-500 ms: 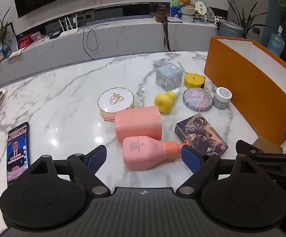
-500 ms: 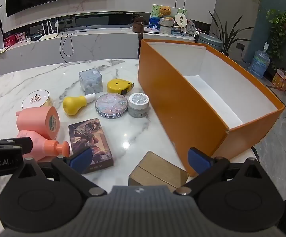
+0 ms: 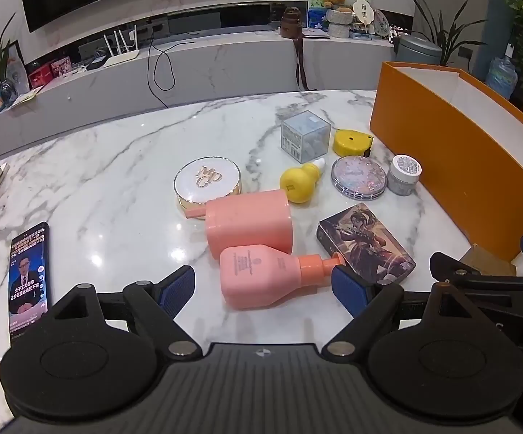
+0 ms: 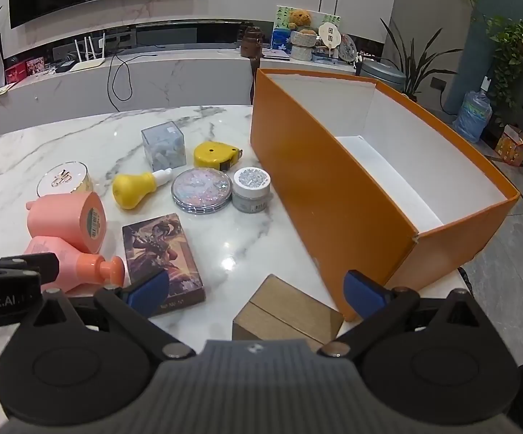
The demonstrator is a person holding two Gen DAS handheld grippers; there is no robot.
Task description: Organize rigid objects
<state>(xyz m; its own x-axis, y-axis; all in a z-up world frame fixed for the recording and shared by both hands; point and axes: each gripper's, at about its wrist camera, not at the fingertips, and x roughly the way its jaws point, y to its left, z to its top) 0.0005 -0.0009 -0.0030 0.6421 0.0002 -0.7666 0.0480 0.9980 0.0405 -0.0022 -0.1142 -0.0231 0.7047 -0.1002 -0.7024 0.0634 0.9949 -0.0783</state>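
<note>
One phone (image 3: 28, 275) left view only | orange box (image 4: 334, 195) interior right view only

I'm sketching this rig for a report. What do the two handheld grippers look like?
Both match: the left gripper and right gripper have black linkage arms with silver pivot pins, round black discs, a ribbed grey body and blue finger pads. White "Robot.AI" lettering marks the left one's side.

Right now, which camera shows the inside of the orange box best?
The right wrist view: the orange box lies open to it, with white walls and floor visible. The left wrist view shows mostly its outer side and only a strip of inner wall.
</note>
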